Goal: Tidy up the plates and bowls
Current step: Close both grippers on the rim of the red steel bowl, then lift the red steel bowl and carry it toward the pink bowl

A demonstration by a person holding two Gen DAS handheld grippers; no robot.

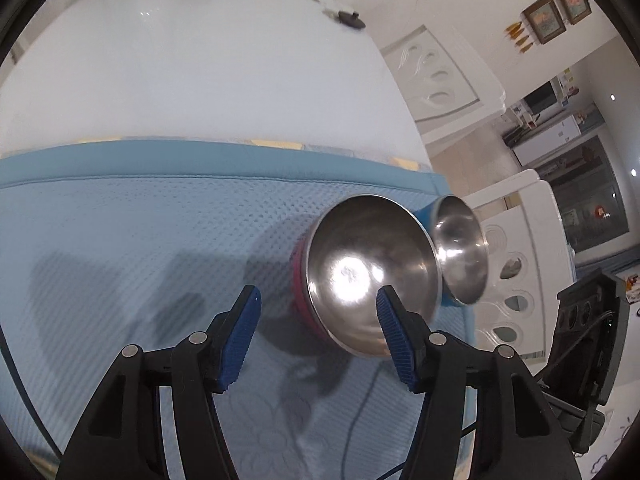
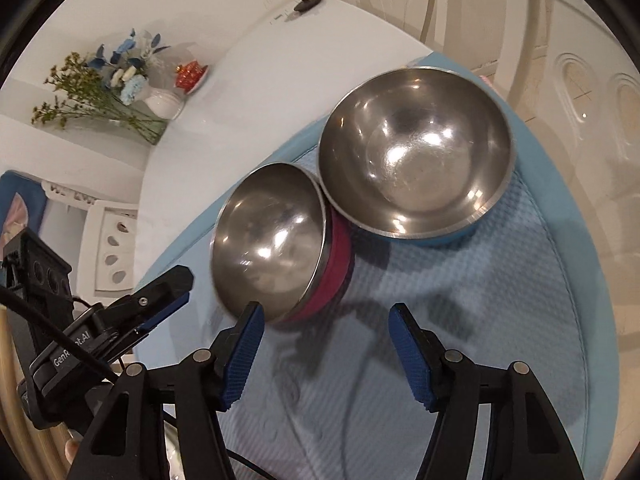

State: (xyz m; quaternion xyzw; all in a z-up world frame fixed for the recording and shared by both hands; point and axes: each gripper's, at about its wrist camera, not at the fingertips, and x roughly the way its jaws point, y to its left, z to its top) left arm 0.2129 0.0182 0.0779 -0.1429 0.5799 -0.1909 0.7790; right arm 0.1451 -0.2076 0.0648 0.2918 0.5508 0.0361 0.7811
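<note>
Both the left tool (image 1: 318, 300) and right tool (image 2: 326, 316) hang spread and empty above the red-sided bowl (image 2: 272, 236) and blue-sided bowl (image 2: 416, 148) on the blue mat (image 2: 500, 300).

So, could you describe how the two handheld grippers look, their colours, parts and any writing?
Both the left gripper and the right gripper have black plastic arms with round silver pivot pins and ribbed blue pads on the fingers. In the right wrist view, the left gripper's black body shows white lettering starting "GenR", partly hidden, and a black cable crosses it.
</note>
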